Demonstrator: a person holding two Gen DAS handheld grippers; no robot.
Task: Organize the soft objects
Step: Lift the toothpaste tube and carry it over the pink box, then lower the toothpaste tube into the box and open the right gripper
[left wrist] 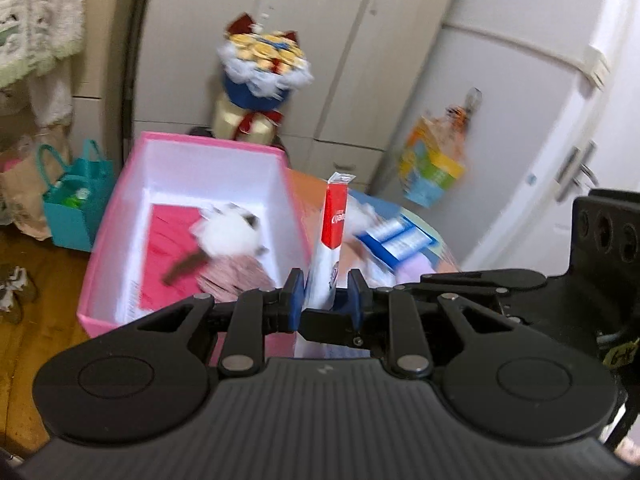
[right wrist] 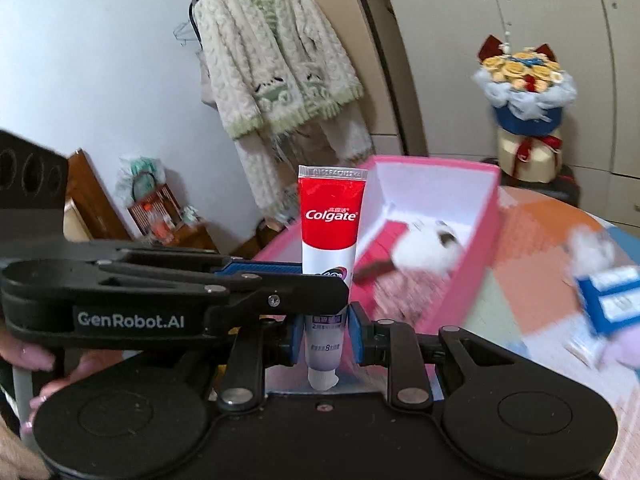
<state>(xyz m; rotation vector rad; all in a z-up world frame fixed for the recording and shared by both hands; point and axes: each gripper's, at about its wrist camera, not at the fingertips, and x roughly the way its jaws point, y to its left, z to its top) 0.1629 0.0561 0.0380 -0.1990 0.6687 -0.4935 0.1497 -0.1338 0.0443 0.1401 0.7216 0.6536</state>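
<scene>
Left wrist view: the left claw (left wrist: pixel 326 296) is clamped on the tube (left wrist: pixel 331 236); the right claw (left wrist: pixel 332 318) crosses in from 3 o'clock and grips the same tube lower down. The tube stands upright, flat end at 12 o'clock, seen edge-on; its red label is too blurry to read. At 10 o'clock sits a pink box (left wrist: pixel 120 216) with a white plush toy (left wrist: pixel 230 234) inside; a blue packet (left wrist: pixel 394 238) lies at 2 o'clock.

Right wrist view: the right claw (right wrist: pixel 323 338) is clamped on the tube (right wrist: pixel 330 220) near its cap; the left claw (right wrist: pixel 320 276) comes in from 9 o'clock and pinches the middle, reading "GenRobot.AI". The tube stands straight up, cap at 6 o'clock, label "Colgate". The box (right wrist: pixel 476 236) lies behind at 1 o'clock; a cardigan (right wrist: pixel 276 68) hangs at 11 o'clock.
</scene>
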